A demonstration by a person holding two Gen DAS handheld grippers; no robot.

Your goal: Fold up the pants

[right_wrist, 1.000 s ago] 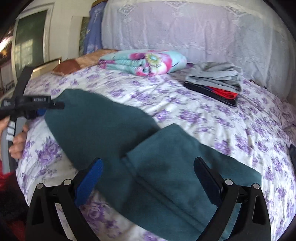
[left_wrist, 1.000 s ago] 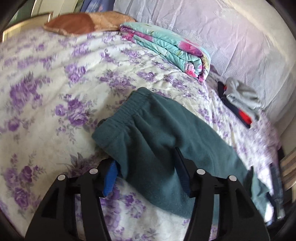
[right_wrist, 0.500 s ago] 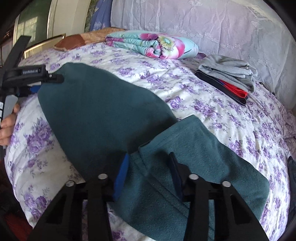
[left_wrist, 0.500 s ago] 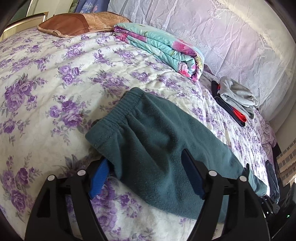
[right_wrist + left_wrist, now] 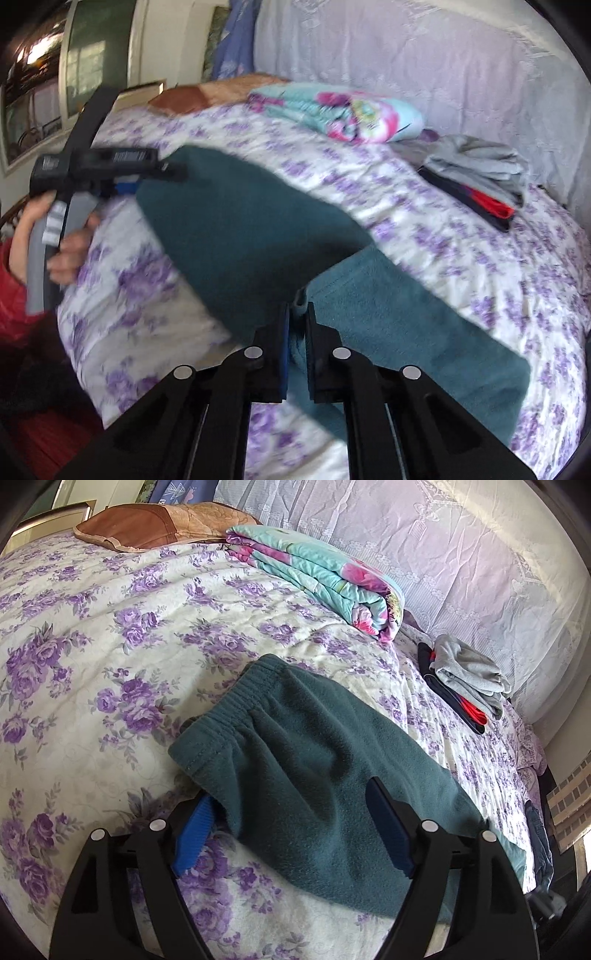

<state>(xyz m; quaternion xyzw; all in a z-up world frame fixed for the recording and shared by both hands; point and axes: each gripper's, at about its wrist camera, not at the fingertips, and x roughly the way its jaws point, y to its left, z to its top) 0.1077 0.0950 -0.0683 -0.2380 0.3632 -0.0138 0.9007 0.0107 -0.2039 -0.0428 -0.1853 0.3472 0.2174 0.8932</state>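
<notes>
The pants (image 5: pixel 317 775) lie on the bed (image 5: pixel 92 657), dark teal fleece, near its front edge, with the waistband (image 5: pixel 236 701) turned toward the far side of the floral cover. From the right-hand view the pants (image 5: pixel 240 236) run across the cover with one part folded over the rest.

The left gripper (image 5: pixel 291 823) sits low at the waist end with its fingers wide apart. One blue pad (image 5: pixel 194 834) shows just beside the edge of the cloth, partly tucked under it, and the other rests on top of the fleece; nothing is pinched between them. In the right-hand view this same gripper (image 5: pixel 147 175) reaches in at the waist end, held by the person's hand (image 5: pixel 66 240).

The right gripper (image 5: pixel 295 317) has its fingers pressed nearly together, clamped on a ridge of the pants where the folded layer meets the lower one. That view is blurred.

Farther back on the bed lie a folded flowery blanket (image 5: pixel 317 579), a brown pillow (image 5: pixel 147 526) and a small stack of folded clothes (image 5: pixel 465 679), grey on top with red and dark pieces beneath, all well apart from the pants. A pale lace-patterned cloth (image 5: pixel 424 554) covers the wall behind.
</notes>
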